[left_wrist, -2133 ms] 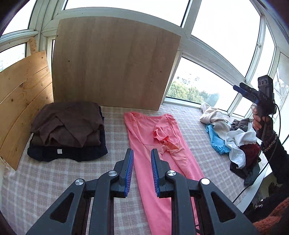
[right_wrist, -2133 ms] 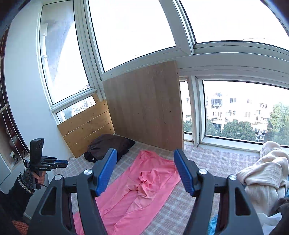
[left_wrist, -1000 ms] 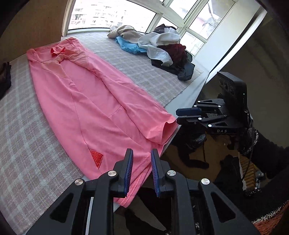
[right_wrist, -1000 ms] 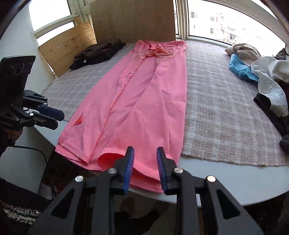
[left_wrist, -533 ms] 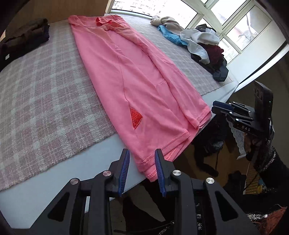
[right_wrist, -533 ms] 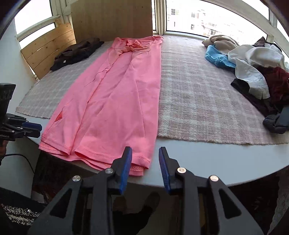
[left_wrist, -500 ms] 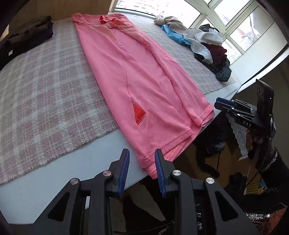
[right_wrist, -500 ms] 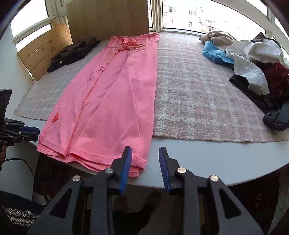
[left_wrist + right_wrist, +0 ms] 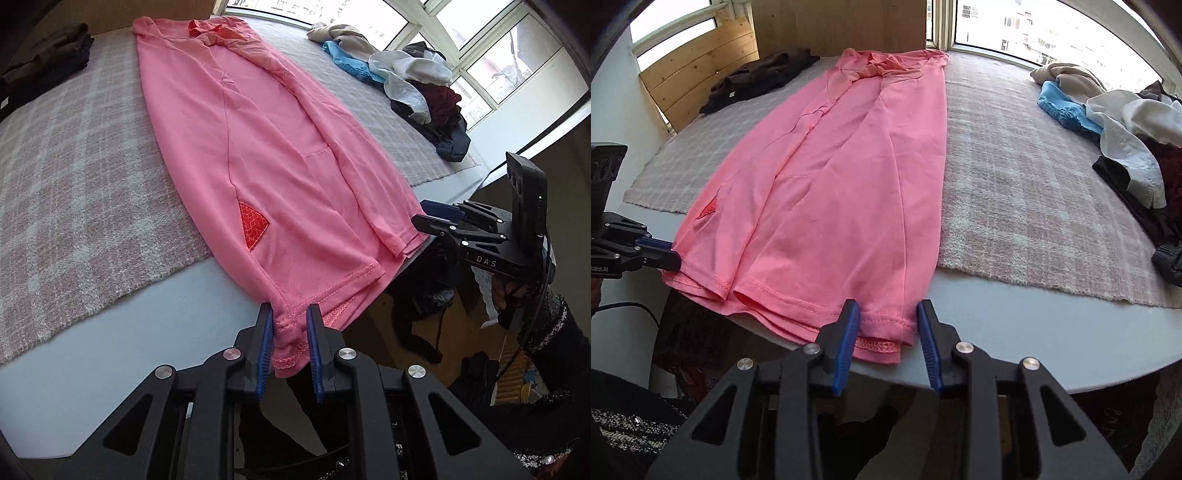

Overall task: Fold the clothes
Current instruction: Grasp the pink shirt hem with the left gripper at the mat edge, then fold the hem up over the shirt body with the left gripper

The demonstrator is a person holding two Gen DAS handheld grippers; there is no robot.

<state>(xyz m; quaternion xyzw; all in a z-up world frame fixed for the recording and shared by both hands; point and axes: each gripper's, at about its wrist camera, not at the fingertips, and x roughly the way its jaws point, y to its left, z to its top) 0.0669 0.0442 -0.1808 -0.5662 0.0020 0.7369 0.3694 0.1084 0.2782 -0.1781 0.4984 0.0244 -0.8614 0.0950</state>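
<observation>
two grippers are set at the near hem of the pink garment [image 9: 258, 155], which is laid flat and lengthwise on the plaid mat [image 9: 74, 192], its hem draped over the table edge [image 9: 1034, 343]. left gripper [image 9: 290, 325]: jaws closing, hem corner between the blue pads, pads look to be touching cloth on both sides, so it is read as clamped on the hem. right gripper [image 9: 888, 321]: jaws closing but a clear gap is seen, the other hem corner lies between them, not pinched yet. risks, judged: only the top layer may be caught, since several hem layers are stacked here, so the lower layer would be left behind on lifting; uneven grips would skew the fold; the loose clothes pile [image 9: 1126, 122] far right of the right gripper is well apart, no snag expected.
</observation>
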